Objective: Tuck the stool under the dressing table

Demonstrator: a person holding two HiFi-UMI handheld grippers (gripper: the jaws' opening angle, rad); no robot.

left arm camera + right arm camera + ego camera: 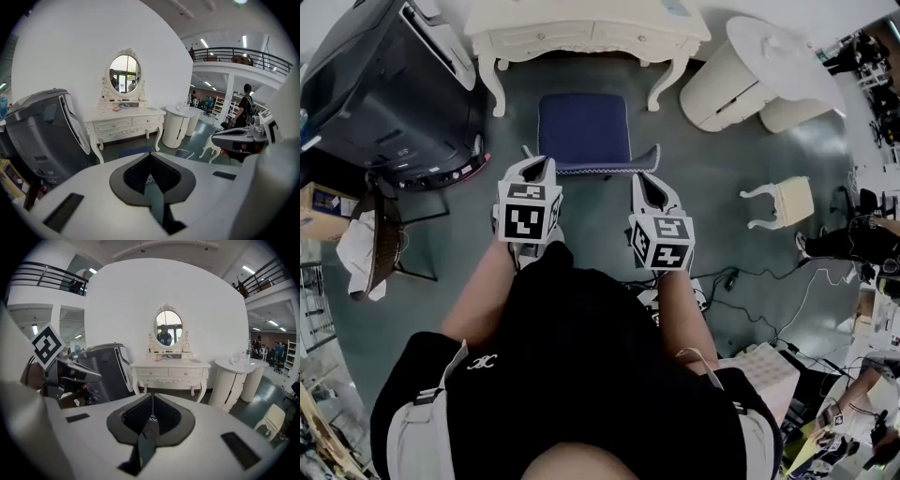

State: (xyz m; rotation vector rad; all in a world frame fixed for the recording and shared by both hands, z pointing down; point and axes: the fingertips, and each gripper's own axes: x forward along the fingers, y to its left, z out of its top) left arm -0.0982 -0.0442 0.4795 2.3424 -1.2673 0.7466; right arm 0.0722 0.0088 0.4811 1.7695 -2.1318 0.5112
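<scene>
The stool [583, 131] has a dark blue cushioned seat and stands on the floor just in front of the white dressing table [581, 33], mostly outside its leg space. My left gripper [536, 167] is at the stool's near left corner and my right gripper [649, 186] at its near right corner. Both are shut with nothing between the pads. In the left gripper view the shut left gripper [150, 161] points at the dressing table [124, 124], and a strip of the blue stool [133, 151] shows above its shell. The shut right gripper [151, 404] hides the stool; the dressing table [168, 369] lies ahead.
A large black machine [384, 84] stands left of the dressing table. White round cabinets [727, 84] stand to its right. A small white stool [783, 202] and cables [769, 281] lie on the floor at right, and a brown chair [375, 244] at left.
</scene>
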